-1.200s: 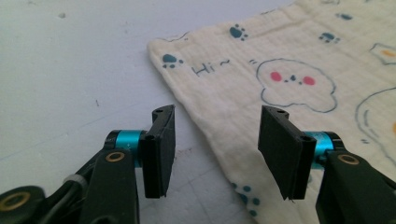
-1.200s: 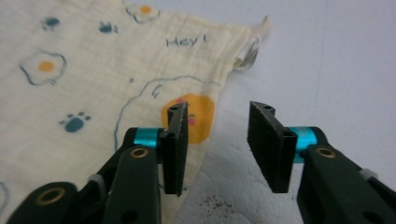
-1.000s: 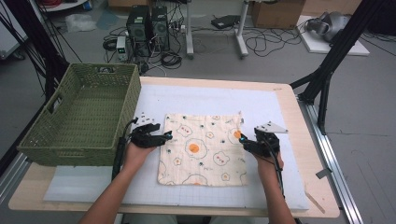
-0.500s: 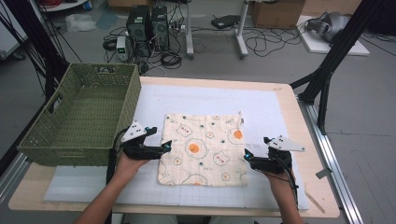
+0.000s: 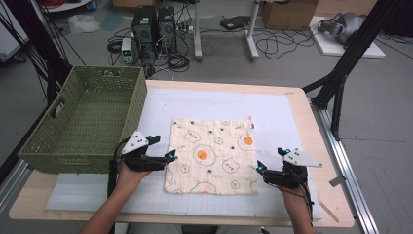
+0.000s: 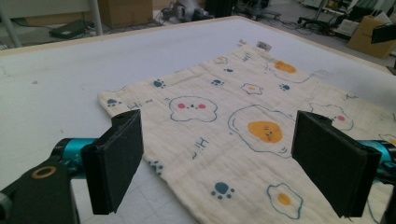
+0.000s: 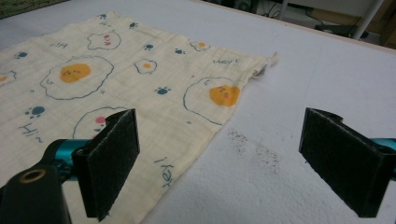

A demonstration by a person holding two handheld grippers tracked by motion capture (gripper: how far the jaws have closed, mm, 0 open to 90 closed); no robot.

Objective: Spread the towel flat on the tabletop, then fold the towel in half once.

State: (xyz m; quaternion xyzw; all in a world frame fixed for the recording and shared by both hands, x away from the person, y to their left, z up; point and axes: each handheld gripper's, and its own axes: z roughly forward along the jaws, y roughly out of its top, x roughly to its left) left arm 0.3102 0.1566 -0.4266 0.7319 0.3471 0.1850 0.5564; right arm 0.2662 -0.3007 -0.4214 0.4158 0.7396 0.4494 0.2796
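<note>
At the far left a green woven basket (image 5: 83,124) sits empty on the corner of the surface (image 5: 302,112), probably waiting to take the cloth once it is dealt with. Just right of it, the left gripper (image 5: 168,158) is low beside the cloth's left edge, its jaws spread wide with nothing between them, lined up as if to pinch that edge. The cloth (image 5: 212,153), cream with fried-egg prints, lies flat and spread out on the white mat (image 5: 272,105) in the middle. At its right edge the right gripper (image 5: 260,169) mirrors the left, jaws likewise wide and empty, near the lower right corner. This symmetric stance suggests both sides will be grasped together.
</note>
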